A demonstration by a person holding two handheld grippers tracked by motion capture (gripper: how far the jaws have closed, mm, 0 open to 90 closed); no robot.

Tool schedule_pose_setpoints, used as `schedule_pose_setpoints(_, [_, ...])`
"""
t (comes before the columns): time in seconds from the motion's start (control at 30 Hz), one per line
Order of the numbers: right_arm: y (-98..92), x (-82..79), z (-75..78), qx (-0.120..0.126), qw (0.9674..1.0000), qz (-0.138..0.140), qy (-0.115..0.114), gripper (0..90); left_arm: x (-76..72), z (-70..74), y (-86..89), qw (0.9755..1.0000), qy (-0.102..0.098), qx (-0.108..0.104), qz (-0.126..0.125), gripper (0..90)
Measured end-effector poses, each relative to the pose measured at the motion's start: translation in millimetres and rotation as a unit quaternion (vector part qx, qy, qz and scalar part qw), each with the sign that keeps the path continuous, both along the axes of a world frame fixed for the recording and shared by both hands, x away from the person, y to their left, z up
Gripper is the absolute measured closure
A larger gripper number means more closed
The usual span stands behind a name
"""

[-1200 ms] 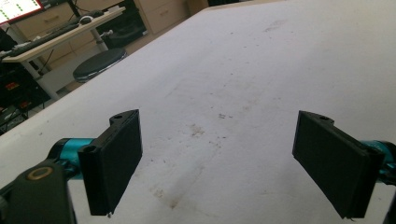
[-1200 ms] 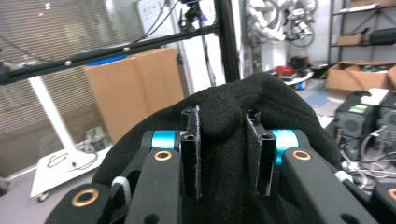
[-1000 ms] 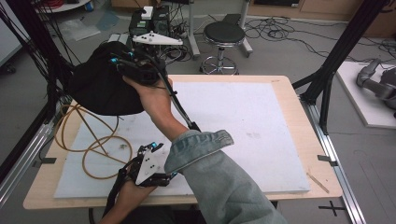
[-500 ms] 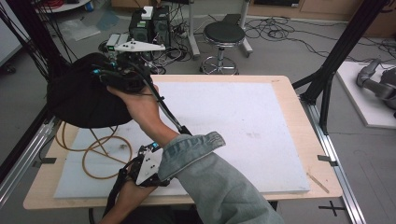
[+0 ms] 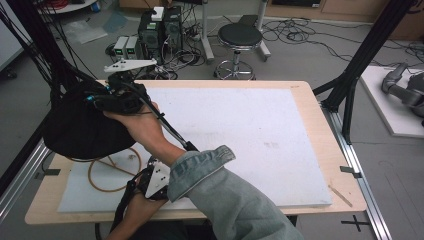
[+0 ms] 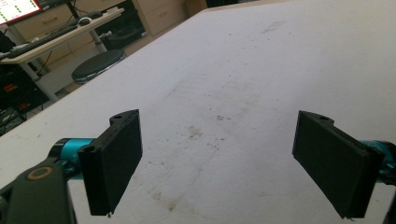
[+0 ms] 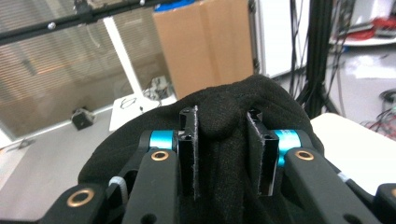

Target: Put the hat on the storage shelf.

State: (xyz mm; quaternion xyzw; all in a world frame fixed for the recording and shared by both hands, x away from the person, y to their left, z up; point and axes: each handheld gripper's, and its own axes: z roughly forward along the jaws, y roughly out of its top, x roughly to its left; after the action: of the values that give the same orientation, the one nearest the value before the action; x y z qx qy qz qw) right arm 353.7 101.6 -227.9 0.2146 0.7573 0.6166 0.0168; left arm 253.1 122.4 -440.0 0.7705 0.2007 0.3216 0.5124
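Black fabric bag point(image 7: 261, 100) pinched between right gripper's point(image 7: 223, 154) jaws.

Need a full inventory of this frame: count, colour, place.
black fabric bundle: 1, black, over the table's left edge, pinched in the right gripper
cord loop: 1, tan, on the mat's near left part, partly under the fabric
mat: 1, white, covers most of the table
table: 1, light wood, centre
stool: 1, black seat, on the floor beyond the table
computer towers: 2, black, floor, far left of the stool
right gripper: 1, black with teal, shut on the fabric
left gripper: 1, black, jaws open over the mat
denim sleeve: 1, blue, near edge
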Motion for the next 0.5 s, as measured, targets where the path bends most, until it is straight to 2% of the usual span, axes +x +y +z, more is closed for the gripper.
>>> schedule_pose_setpoints(0.2, [5.2, -0.7, -7.7, -0.012, 0.9998, 0.010, 0.010, 68.4, 1.2, 0.3, -1.7, 1.0000, 0.001, 0.003, -0.004, 16.3])
schedule_pose_setpoints(0.33, [6.2, -1.7, -9.7, -0.018, 0.9996, 0.017, 0.015, 65.7, 2.4, -0.4, -4.6, 1.0000, -0.001, -0.006, -0.007, 16.2])
schedule_pose_setpoints(0.4, [6.6, -1.8, -11.2, -0.021, 0.9995, 0.021, 0.014, 64.8, 2.7, -0.1, -4.6, 1.0000, -0.001, -0.001, -0.008, 16.3])
schedule_pose_setpoints(0.5, [7.1, -2.3, -13.2, -0.022, 0.9994, 0.021, 0.016, 62.7, 2.9, -0.3, -6.2, 0.9999, -0.002, -0.007, -0.010, 16.2])
